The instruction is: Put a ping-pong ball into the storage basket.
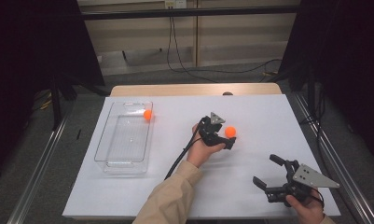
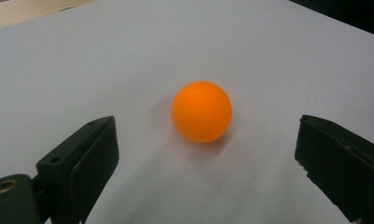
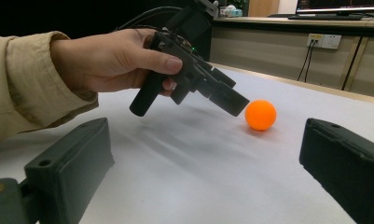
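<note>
An orange ball [image 1: 230,131] lies on the white table [image 1: 259,105] near its middle. My left gripper [image 1: 227,137], held in a hand, is open and tilted down, its tips just short of that ball. In the left gripper view the ball [image 2: 201,112] rests on the sheet a little beyond the spread jaws of the gripper [image 2: 206,151], not touching them. A second orange ball [image 1: 148,114] sits in the far corner of a clear plastic bin [image 1: 111,140] at the left. My right gripper [image 1: 266,170] hovers open at the front right, holding nothing.
The right gripper view looks past its wide jaws at the left gripper [image 3: 229,100], the hand [image 3: 105,60] and the ball [image 3: 260,115]. A black cable [image 1: 180,156] trails from the left gripper along the forearm. Bare white table lies between the two grippers.
</note>
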A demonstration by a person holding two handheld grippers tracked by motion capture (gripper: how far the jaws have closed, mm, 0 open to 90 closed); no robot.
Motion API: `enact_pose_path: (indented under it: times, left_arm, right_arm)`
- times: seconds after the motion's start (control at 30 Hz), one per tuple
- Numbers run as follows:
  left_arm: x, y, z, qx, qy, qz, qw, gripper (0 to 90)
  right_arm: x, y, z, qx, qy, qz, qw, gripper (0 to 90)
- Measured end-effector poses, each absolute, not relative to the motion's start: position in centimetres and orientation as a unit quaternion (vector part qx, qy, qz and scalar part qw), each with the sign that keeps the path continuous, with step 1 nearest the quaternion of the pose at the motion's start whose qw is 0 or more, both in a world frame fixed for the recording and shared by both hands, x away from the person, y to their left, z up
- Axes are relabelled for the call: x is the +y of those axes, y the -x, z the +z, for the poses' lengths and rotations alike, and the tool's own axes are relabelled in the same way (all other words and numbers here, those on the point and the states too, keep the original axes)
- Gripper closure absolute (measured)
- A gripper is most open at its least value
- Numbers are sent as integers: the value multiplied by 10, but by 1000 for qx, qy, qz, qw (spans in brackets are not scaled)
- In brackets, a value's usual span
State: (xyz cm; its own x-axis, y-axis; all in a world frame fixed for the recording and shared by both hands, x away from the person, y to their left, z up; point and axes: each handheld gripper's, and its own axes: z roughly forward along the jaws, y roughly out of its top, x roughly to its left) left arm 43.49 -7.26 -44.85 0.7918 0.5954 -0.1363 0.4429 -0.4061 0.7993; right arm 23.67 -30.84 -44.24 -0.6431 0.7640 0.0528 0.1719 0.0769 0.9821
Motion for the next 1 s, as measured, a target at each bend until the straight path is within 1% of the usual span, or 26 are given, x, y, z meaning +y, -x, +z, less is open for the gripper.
enact_pose_path:
  times: [0.4,0.7,1.0]
  left_arm:
    - [-81,-439,-453,313,-836,81,444,65]
    - [-84,-446,-460,328,-833,79,438,65]
    - [-85,-451,-463,337,-830,89,435,70]
  right_arm:
    - [-309,-236,-442,687,-341,590,251,21]
    - [-309,-236,-442,687,-342,591,251,22]
    - [-309,-236,-442,686,-342,591,250,23]
